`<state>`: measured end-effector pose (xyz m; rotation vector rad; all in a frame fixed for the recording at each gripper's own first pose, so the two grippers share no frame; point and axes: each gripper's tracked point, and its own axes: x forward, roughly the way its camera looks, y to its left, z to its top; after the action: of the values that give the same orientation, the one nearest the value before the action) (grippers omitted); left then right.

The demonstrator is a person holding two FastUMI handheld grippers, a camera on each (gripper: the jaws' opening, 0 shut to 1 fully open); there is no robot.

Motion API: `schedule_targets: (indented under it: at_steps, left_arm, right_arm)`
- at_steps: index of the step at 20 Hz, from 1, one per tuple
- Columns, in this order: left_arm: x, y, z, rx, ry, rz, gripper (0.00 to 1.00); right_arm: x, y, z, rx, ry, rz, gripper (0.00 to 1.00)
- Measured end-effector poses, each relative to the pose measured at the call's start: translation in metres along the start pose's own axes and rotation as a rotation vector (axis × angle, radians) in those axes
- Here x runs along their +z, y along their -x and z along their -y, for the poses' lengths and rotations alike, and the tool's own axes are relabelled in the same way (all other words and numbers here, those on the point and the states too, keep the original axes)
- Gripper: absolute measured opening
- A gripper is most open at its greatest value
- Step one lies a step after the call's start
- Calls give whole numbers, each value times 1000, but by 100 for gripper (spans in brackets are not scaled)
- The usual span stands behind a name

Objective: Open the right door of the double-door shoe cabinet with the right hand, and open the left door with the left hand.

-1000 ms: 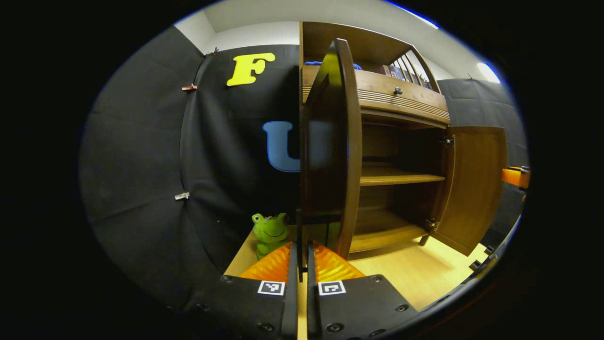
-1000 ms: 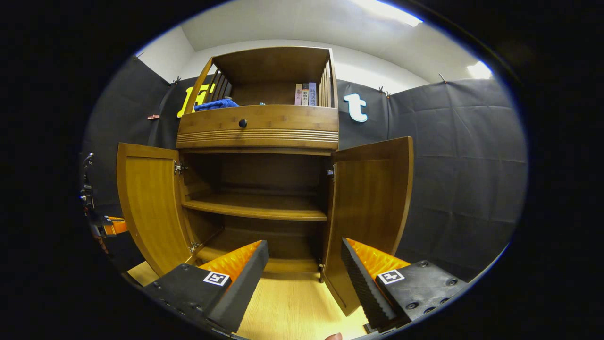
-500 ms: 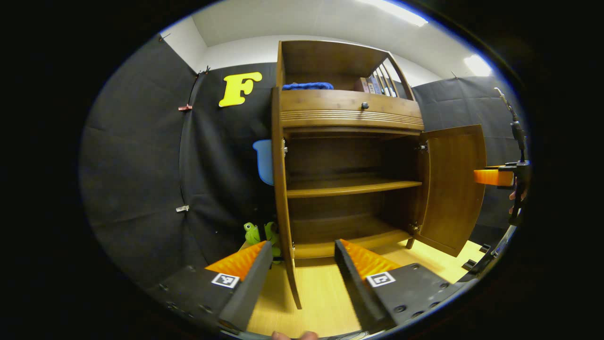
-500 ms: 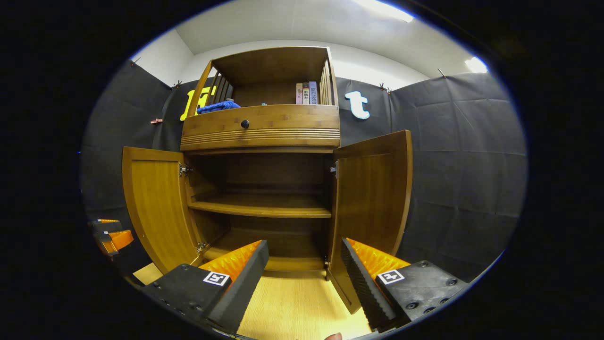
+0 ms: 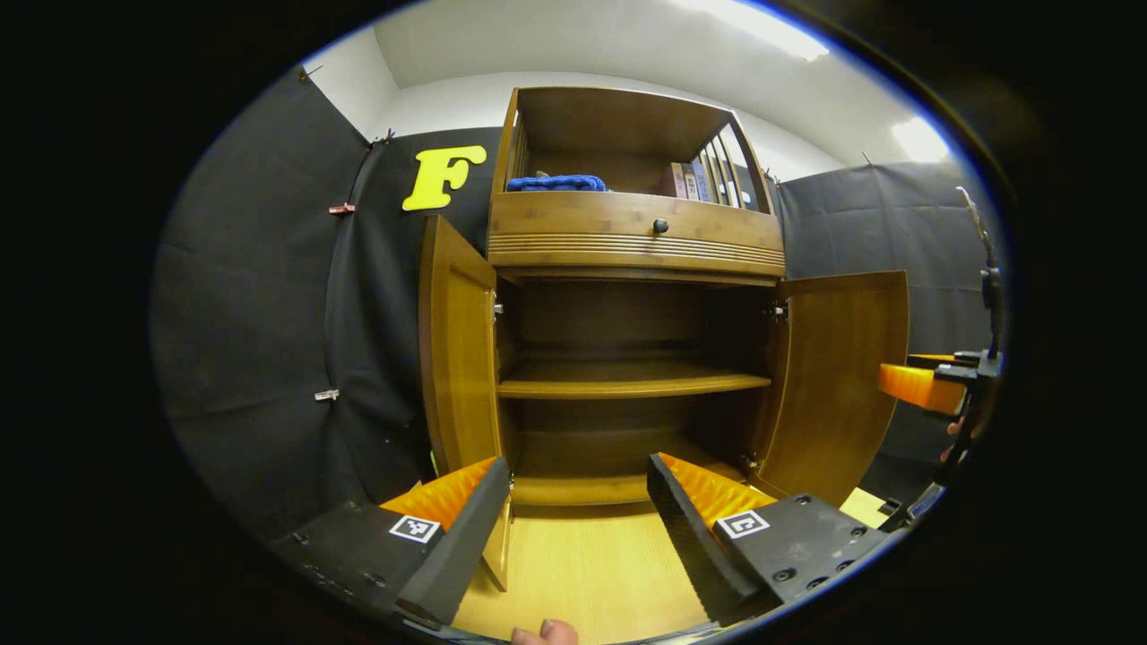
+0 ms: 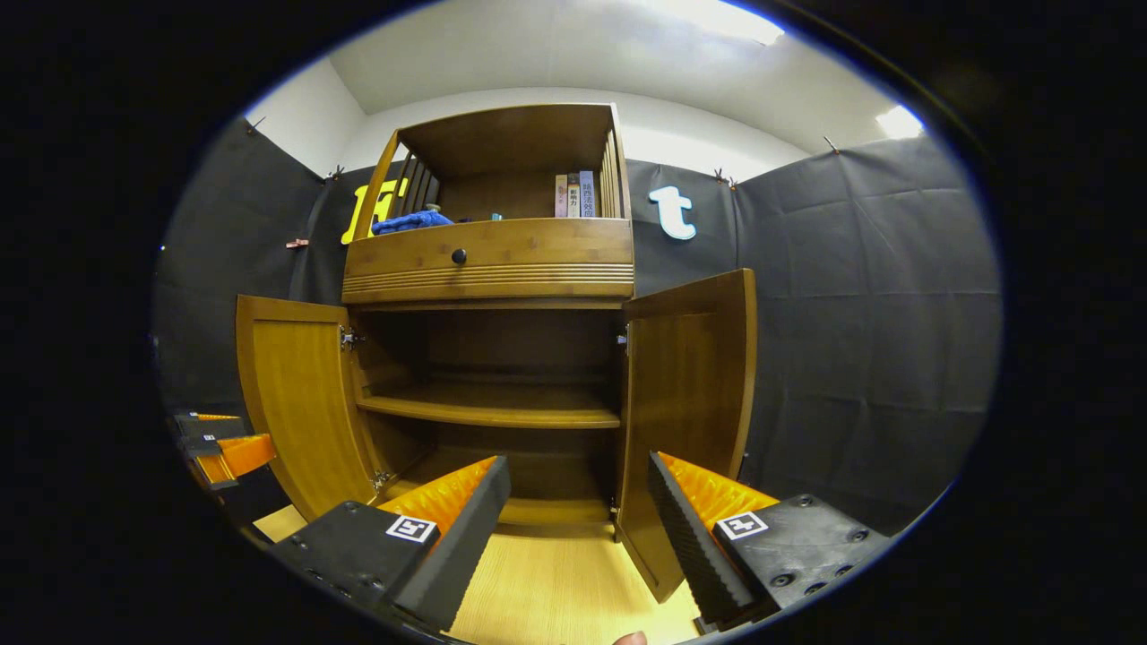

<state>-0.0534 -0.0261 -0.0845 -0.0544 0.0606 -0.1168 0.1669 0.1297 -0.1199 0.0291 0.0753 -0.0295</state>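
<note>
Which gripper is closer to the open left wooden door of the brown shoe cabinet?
The left gripper. Its open fingers point at the cabinet, with the left wooden door just beyond its left finger. The right gripper faces the cabinet's right side, by the right door.
</note>
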Motion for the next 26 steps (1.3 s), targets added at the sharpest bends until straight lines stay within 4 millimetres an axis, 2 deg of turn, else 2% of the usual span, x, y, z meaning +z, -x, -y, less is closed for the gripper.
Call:
schedule_targets:
  at_steps: [5,6,7,11,16,21,22,26]
  left_arm:
    - [8,-14,18,29,-10,14,96]
    - [7,-16,22,31,-18,17,100]
    - [7,-19,24,34,-22,17,96]
    - [10,-29,35,42,-14,13,96]
    - [13,-42,40,75,-30,8,96]
    - [15,-46,47,79,-26,10,97]
    - [14,-58,47,77,-27,8,96]
    - [11,-59,49,79,-38,-3,97]
  right_arm:
    - [-6,-10,-1,24,-12,-24,98]
    - [-7,-11,-2,31,-8,-25,98]
    - [-7,-13,-1,35,-1,-27,98]
    - [-13,-23,4,47,-19,-50,98]
    - [-16,-37,11,55,-35,-59,98]
    - [-15,-43,13,74,-51,-58,94]
    - [-15,-44,15,73,-49,-57,94]
    - [-16,-47,14,80,-52,-62,95]
